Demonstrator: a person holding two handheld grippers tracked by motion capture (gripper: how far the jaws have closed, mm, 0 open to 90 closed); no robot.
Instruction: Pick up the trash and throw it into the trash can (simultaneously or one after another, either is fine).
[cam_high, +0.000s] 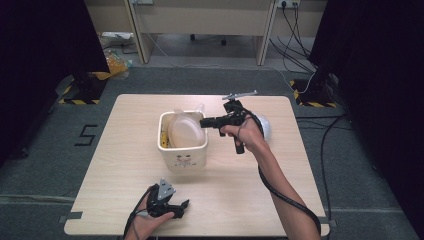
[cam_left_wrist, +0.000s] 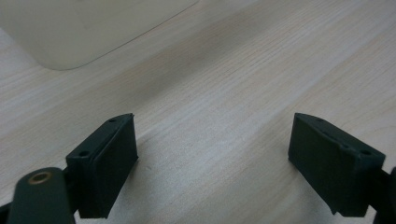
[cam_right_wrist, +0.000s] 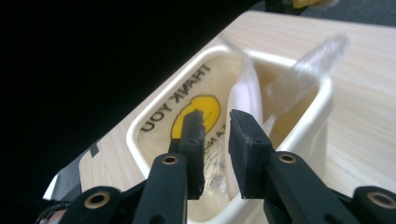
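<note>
A cream square bin (cam_high: 183, 152) stands at the table's middle with a crumpled plastic bag (cam_high: 185, 131) inside. In the right gripper view the bag (cam_right_wrist: 198, 86) reads "THANK YOU" around a yellow face and lines the bin (cam_right_wrist: 140, 133); a clear plastic fold (cam_right_wrist: 303, 65) sticks up past the far rim. My right gripper (cam_high: 203, 122) hovers over the bin's right rim, and its jaws (cam_right_wrist: 215, 123) stand a narrow gap apart just above the bag. Near the front edge my left gripper (cam_high: 183, 209) lies low on the table, wide open (cam_left_wrist: 214, 126) over bare wood.
A pale round object (cam_high: 265, 128) sits on the table behind my right hand. The bin's corner (cam_left_wrist: 70, 32) shows ahead of the left gripper. The wooden table (cam_high: 125, 125) is ringed by grey carpet, dark curtains at both sides and cables on the floor at the right.
</note>
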